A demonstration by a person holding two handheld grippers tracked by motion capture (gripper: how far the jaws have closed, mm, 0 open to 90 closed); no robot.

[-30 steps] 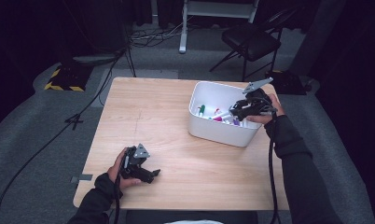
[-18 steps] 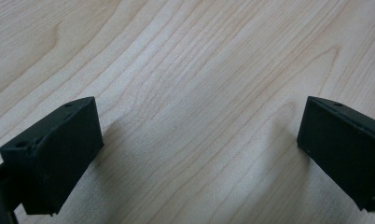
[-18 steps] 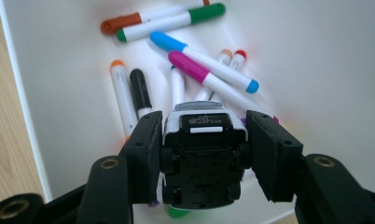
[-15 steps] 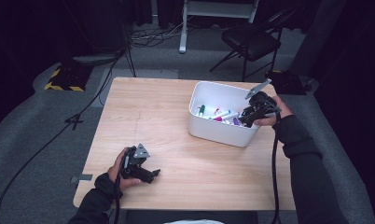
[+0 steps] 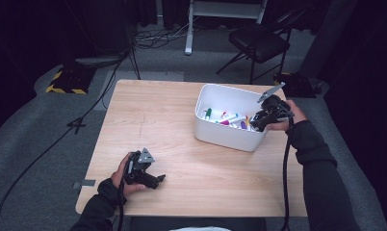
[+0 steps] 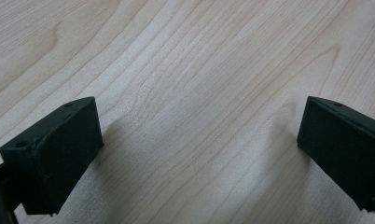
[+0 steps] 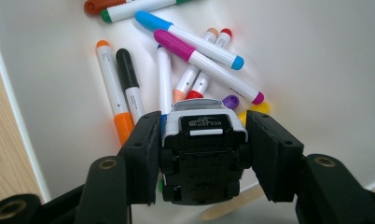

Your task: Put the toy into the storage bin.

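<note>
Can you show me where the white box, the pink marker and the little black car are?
Box (image 5: 220, 137), high view, front wall.
Pink marker (image 7: 209, 66), right gripper view, white barrel.
Car (image 7: 203, 154), right gripper view, black underside.

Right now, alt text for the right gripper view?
The right gripper holds a small black-and-white toy car between its jaws, above a white bin of scattered colored markers. Wooden table shows at the left edge.

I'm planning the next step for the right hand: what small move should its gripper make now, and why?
Probably lift straight up, out of the white bin. The right gripper is shut on a small black toy car just above the loose markers, so the grasp looks made; rising first should clear the bin's wall before moving sideways.
</note>
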